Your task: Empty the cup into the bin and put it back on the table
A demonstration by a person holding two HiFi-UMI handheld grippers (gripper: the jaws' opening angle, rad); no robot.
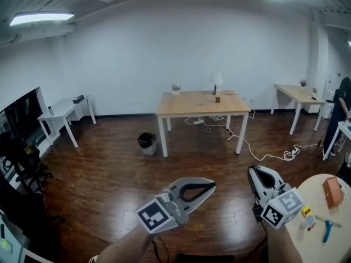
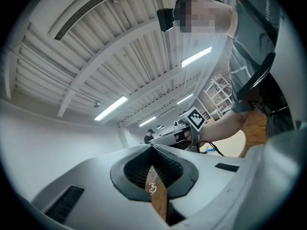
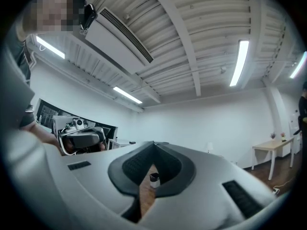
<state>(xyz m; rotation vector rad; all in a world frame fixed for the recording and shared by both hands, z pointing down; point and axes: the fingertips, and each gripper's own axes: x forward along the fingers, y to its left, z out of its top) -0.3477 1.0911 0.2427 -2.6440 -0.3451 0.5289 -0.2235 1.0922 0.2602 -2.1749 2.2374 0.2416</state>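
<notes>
Cup (image 1: 218, 98) on table (image 1: 186, 107), far beyond tongs (image 1: 210, 186) (image 1: 252, 171) (both closed)

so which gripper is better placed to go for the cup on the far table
Right, probably. The right gripper points ahead toward the table with the cup; the left gripper is turned sideways, facing the right one. Both are shut, empty and far off.
</notes>
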